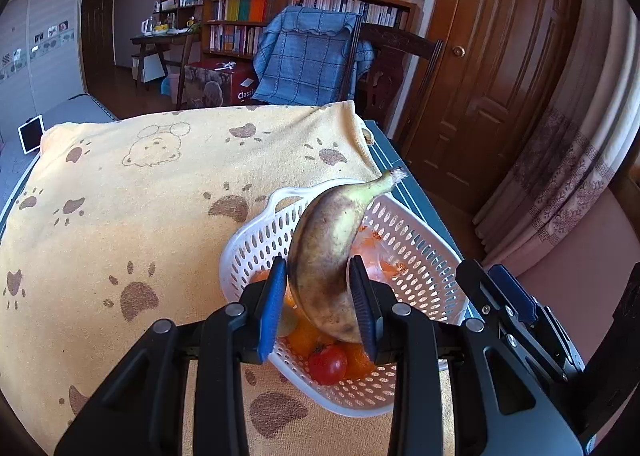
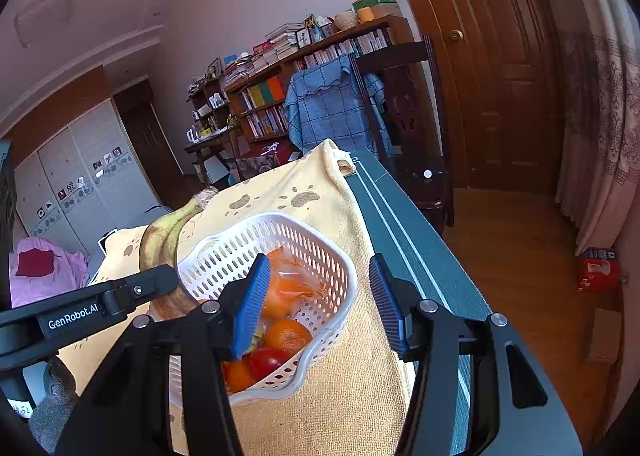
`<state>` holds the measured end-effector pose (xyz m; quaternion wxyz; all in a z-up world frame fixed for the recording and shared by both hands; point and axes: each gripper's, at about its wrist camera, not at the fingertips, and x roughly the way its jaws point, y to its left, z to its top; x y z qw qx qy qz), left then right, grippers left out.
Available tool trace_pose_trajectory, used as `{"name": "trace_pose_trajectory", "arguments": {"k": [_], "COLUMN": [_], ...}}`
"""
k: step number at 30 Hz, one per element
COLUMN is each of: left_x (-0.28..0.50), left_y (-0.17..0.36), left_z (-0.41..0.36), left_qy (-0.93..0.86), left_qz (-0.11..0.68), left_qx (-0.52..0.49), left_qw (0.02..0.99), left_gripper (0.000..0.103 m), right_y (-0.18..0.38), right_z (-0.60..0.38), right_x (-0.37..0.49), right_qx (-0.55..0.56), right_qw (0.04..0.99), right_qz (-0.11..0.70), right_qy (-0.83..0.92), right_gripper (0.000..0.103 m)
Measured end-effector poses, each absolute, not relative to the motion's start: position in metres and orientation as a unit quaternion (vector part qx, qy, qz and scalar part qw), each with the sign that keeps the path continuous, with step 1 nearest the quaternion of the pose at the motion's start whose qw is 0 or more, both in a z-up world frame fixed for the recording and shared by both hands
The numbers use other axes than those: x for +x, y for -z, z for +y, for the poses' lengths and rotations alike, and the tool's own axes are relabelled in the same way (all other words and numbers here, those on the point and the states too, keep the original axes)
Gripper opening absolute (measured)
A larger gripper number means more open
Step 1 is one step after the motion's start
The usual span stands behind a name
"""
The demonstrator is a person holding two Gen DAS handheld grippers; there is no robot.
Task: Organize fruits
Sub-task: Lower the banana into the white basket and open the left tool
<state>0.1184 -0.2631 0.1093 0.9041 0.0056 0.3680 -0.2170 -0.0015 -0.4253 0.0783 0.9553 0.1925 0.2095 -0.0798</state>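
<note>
A: Item one, the banana [image 1: 334,256]. Where do we log it?

B: We log it in the air over the white basket [image 1: 420,256], stem pointing up and away, skin heavily browned. The left gripper [image 1: 320,292] is clamped on its lower half, both blue pads [image 1: 272,308] pressed against the peel.

A: Item two, the basket contents?

B: We count several oranges [image 2: 287,335], one red tomato [image 1: 328,364] near the front wall, and a clear plastic bag [image 2: 298,280] with something orange inside it at the back. A pale fruit under the banana we cannot identify.

A: The right gripper [image 2: 320,296]?

B: Its jaws stand apart with nothing pinched. The left blue pad sits in front of the basket's interior, the right pad outside the basket's right wall over the cloth. Whether either touches the rim, we cannot tell.

A: Support surface?

B: A yellow cloth [image 1: 120,196] with brown paw prints and a bear outline, spread on a dark table [image 2: 404,240] whose edge shows bare on the right. The basket rests on the cloth near that edge.

A: Surroundings?

B: A chair draped with a blue blanket [image 1: 308,56], a bookshelf [image 1: 304,12] behind it, a wooden door [image 1: 500,56].
</note>
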Motion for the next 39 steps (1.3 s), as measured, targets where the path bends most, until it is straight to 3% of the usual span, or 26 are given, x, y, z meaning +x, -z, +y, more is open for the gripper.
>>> {"name": "trace_pose_trajectory", "arguments": {"k": [39], "left_x": [0.102], "left_y": [-0.112], "left_z": [-0.245], "left_qy": [0.198], "left_qz": [0.337], "left_qx": [0.018], "left_qw": [0.92], "left_gripper": [0.033], "right_y": [-0.065], "right_z": [-0.416], "right_x": [0.004], "right_qx": [0.167], "right_qw": [0.955], "right_qz": [0.223], "right_qy": [0.097], "right_gripper": [0.055]}}
